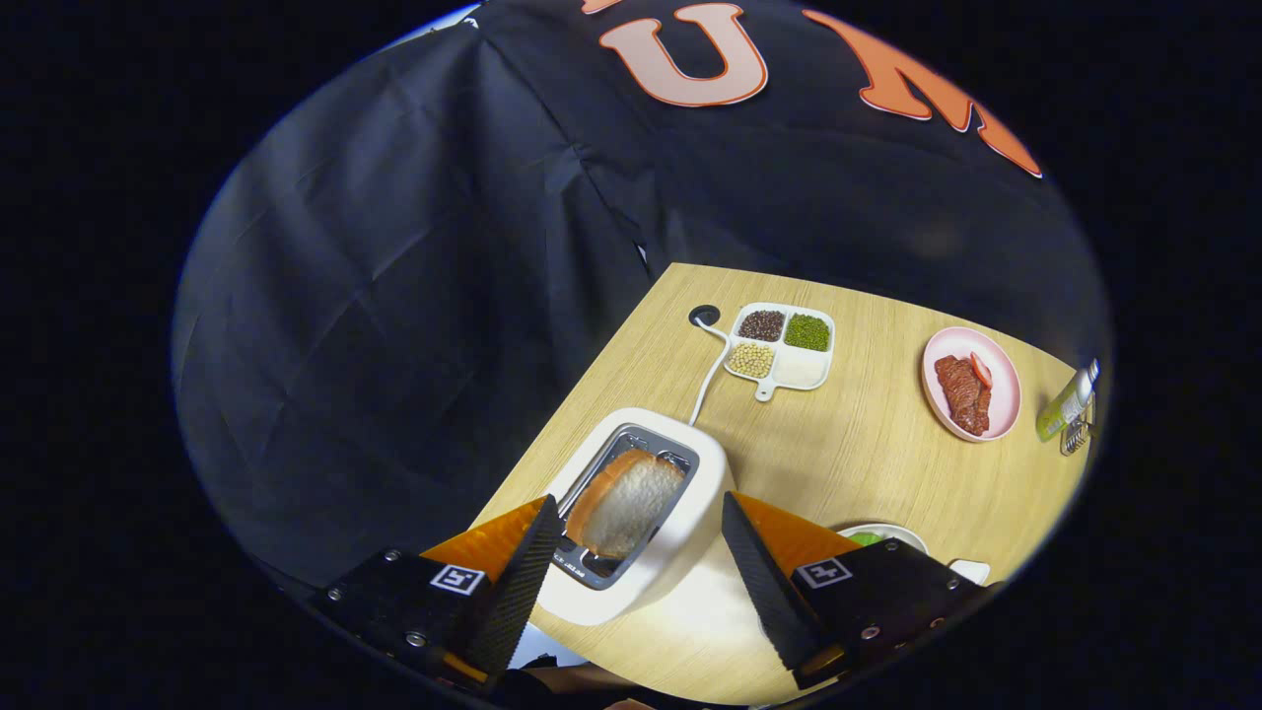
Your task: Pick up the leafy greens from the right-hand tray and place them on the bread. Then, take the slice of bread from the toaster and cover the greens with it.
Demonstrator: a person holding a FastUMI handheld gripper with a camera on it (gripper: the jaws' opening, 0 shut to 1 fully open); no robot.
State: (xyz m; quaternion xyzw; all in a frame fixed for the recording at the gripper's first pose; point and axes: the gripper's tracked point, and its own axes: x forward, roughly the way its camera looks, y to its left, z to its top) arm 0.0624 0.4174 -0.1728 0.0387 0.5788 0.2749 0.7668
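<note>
Gripper view. Your tongs (636,547) stood wide open with nothing between the fingers (520,577); they hung above the white toaster (680,547), one finger to each side of it, touching neither it nor the bread.

The slice of bread (626,503) sat upright in the toaster's slot, its brown crust toward the left finger and its pale face showing, the top half standing clear of the metal rim. It lay just ahead of the fingertips and between them.

The toaster rested on the wooden table (868,463), near its left edge. A white cord (712,370) ran from behind the toaster to a round hole (704,316) in the tabletop.

Beyond the toaster lay a white divided dish (782,347) with four compartments: dark brown beans, green grains, pale yellow beans and something white.

Well apart to the right sat a pink plate (971,383) with a piece of reddish meat and a small red slice on it. Past it, a green bottle (1068,399) at the table's far right.

A bit of leafy greens (868,538) on a white dish (902,533) peeked out just beside the right finger, mostly hidden behind it.
</note>
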